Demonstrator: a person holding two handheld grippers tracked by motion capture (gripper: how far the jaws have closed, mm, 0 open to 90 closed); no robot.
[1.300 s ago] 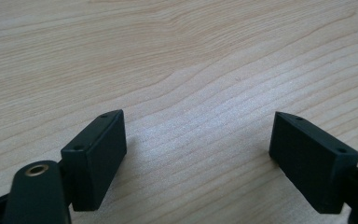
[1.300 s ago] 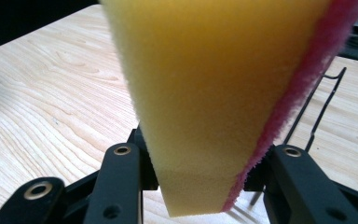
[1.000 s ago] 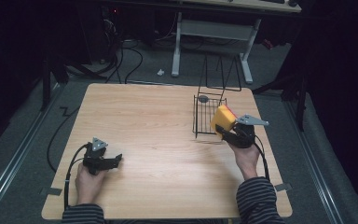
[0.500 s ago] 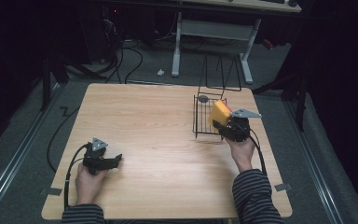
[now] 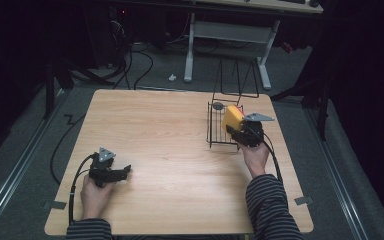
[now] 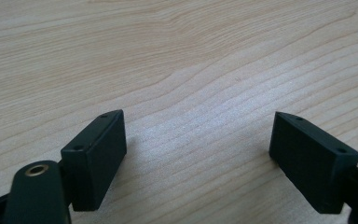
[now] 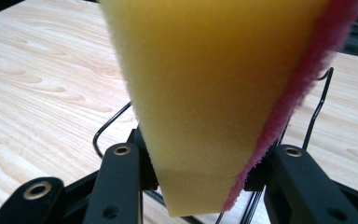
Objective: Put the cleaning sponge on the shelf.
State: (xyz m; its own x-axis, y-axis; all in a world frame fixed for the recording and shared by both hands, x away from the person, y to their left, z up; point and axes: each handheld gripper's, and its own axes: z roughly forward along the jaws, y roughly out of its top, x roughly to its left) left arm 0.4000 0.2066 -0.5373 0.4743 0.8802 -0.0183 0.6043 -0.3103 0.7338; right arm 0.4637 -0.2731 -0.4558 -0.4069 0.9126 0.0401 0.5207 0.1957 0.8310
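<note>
Surface [image 5: 170, 145]: pale wood top, seen from above; person's forearms enter at the bottom edge.

Wire basket [image 5: 220, 127]: black, open-topped, standing on the far-right part of the surface, w/ a small grey disc [image 5: 218, 105] at its back-left corner.

Sponge [image 5: 232, 117]: yellow w/ a pink scouring face, clamped in the right claw [image 5: 236, 129] at its lower end, long axis rising up and away from the pads. In the right gripper view the sponge [image 7: 214, 93] stands between the two black jaws, pink layer twd. the right-hand jaw, basket wires just beyond and below it.

Key relation: sponge sits at the basket's right rim, over or touching the top wire; exact contact can't be told. Basket interior lies to the left of and below the sponge, so the likely next move is a short shift left, then down. Right hand is the near one.

Left claw [image 5: 122, 171]: well apart, near-left, low over bare wood; jaws wide, nothing between them [image 6: 196, 154].
</note>
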